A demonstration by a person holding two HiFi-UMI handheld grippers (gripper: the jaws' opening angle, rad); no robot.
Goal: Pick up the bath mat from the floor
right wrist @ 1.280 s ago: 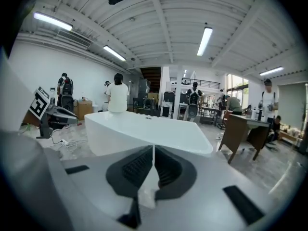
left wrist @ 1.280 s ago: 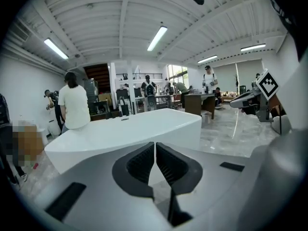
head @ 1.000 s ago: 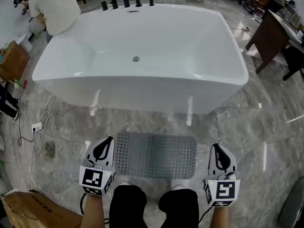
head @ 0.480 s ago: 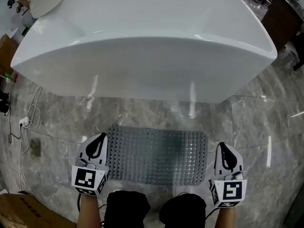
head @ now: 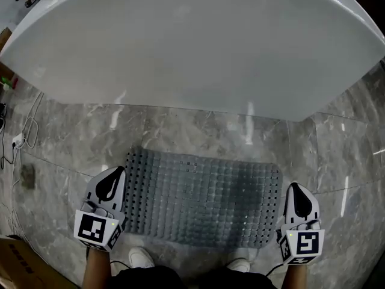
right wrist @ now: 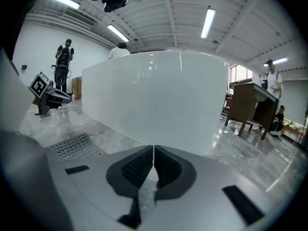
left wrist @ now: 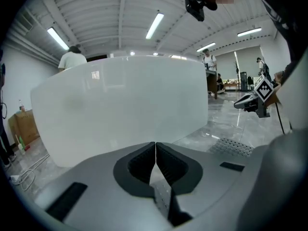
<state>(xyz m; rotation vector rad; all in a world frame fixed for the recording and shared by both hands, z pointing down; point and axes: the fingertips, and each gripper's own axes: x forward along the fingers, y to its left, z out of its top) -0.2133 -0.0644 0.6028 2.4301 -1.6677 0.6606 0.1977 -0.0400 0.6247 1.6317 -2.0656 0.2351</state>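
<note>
A grey studded bath mat (head: 201,196) lies flat on the marble floor in front of the white bathtub (head: 192,47). My left gripper (head: 112,180) hovers just off the mat's left edge, shut, with nothing between its jaws. My right gripper (head: 299,192) hangs just past the mat's right edge, also shut and empty. In the left gripper view the closed jaws (left wrist: 155,150) point at the tub wall (left wrist: 120,109), with the mat (left wrist: 232,146) to the right. In the right gripper view the closed jaws (right wrist: 153,155) face the tub, with the mat (right wrist: 72,145) at the left.
The tub's side rises close behind the mat. White cables and a power strip (head: 17,141) lie on the floor at left. A cardboard box (head: 18,267) sits at the lower left. My shoes (head: 139,256) stand at the mat's near edge. A wooden desk (right wrist: 248,105) stands right of the tub.
The head view has dipped and come closer: the tub now fills the top, the mat looks larger. Both grippers have spread apart to the mat's left and right ends, still shut.
</note>
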